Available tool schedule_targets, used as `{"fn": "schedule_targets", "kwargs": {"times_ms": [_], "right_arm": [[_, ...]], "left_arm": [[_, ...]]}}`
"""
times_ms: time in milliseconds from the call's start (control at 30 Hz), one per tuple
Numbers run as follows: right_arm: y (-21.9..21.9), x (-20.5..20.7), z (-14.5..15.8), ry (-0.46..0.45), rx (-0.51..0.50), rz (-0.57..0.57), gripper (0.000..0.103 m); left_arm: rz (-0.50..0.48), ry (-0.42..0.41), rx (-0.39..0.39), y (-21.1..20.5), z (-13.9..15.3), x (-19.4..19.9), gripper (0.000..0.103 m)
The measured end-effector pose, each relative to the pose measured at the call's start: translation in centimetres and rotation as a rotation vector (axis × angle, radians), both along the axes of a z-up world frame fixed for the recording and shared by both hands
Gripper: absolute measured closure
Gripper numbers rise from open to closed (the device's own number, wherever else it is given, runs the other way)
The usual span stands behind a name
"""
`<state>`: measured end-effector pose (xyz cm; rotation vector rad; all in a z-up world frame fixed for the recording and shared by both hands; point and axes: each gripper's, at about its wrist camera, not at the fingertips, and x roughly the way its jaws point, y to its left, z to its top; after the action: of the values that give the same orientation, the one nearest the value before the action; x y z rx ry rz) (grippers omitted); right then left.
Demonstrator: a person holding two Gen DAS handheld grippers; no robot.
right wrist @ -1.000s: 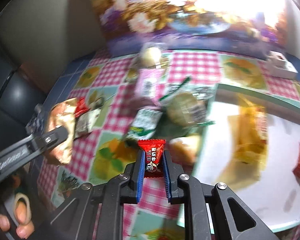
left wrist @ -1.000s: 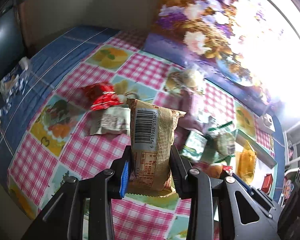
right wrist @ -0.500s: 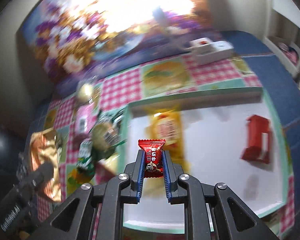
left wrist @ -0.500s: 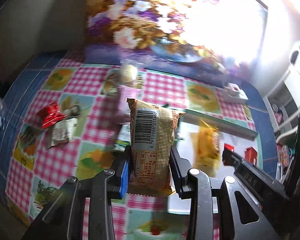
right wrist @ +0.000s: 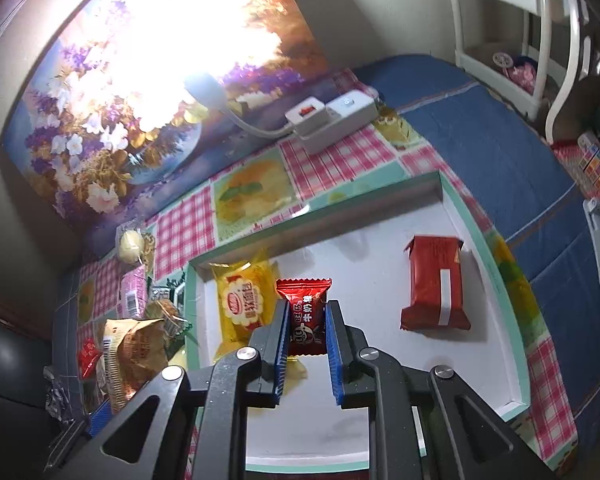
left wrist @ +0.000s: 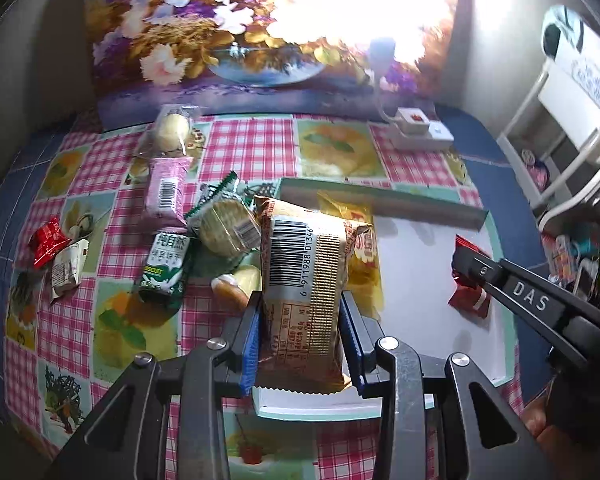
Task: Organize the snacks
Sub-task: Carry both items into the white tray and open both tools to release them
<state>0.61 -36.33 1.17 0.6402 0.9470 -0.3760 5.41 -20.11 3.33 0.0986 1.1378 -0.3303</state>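
I am seeing a glossy, crinkled foil-like tan snack packet (left wrist: 304, 292) and a shiny red candy wrapper (right wrist: 306, 316). I am noting matt black plastic on each hand-held gripper (right wrist: 306, 344), ribbed blue pads (right wrist: 334, 356), a smooth white tray (right wrist: 380, 360), and a checked tablecloth (left wrist: 112, 216) looking slick on the tabletop.

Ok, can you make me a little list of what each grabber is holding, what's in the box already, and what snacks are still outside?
left gripper: shut on the tan barcode packet
right gripper: shut on the small red candy
tray: white inside, green rim, on the checked tablecloth
already in tray: yellow snack pack, red packet
still outside: pink packet, green biscuit pack, round cracker pack, a red candy, a few more
done: no, not yet
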Motion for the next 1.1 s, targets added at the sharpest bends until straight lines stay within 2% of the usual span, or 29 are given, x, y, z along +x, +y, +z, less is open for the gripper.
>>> {"fn": "schedule_targets", "kwargs": {"times_ms": [133,300,533,867,933,1000,1100], "right_arm": [[-0.1,0.3,-2.1,0.056,0.036,0.008,0.084],[-0.4,0.3,-3.7,0.103,0.065,0.005,0.084],[-0.3,0.8,-5.4,0.159,0.085,0.011,0.084],[-0.1,1.0,-5.1,0.160,0.070,0.021,0.083],[-0.1,1.0,-5.1,0.161,0.069,0.022,0.082],[-0.1,1.0,-5.1,0.163,0.066,0.024,0.081],[0.0,1.1,-5.1,0.163,0.068,0.025,0.081]], "left_arm": [[-0.020,0.053,0.056,-1.0,-2.2,0.2,0.065],[-0.051,0.144,0.073,-1.9,-4.8,0.2,0.065],[-0.074,0.204,0.089,-2.9,-6.6,0.2,0.065],[-0.079,0.176,0.075,-2.8,-5.6,0.3,0.065],[-0.077,0.178,0.073,-2.7,-5.5,0.2,0.060],[-0.072,0.176,0.066,-2.6,-5.2,0.2,0.048],[-0.066,0.163,0.059,-2.5,-4.9,0.4,0.047]]}}
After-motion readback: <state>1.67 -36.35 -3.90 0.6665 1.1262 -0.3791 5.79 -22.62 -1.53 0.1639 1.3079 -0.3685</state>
